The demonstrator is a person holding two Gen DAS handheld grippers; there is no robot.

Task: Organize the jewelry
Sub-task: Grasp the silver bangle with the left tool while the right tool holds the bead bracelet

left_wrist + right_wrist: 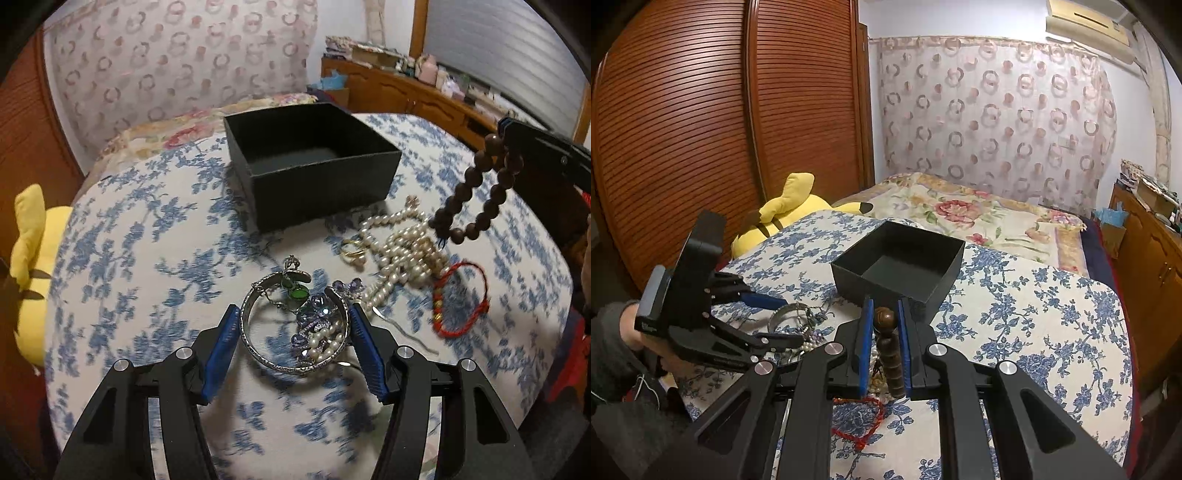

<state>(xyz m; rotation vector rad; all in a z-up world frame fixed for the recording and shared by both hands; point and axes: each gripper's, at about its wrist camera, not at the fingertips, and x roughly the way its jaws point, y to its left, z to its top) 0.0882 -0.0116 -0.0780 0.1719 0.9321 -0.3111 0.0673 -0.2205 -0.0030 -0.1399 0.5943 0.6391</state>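
Note:
An open black box (310,162) stands on the blue-flowered cloth; it also shows in the right wrist view (901,262). My left gripper (293,325) has its blue pads on both sides of a silver bangle (258,354), which lies over purple gems, a green pendant (295,291) and pearls. My right gripper (884,314) is shut on a brown wooden bead bracelet (886,332), held in the air; the bracelet hangs at the right of the left wrist view (476,188). A pearl necklace (402,251), a gold ring (351,251) and a red cord bracelet (461,299) lie right of the bangle.
A yellow plush toy (786,210) lies at the left edge of the bed. A floral quilt (960,214) is behind the box. A wooden cabinet (1148,251) stands at the right and a slatted wooden wardrobe (720,129) at the left.

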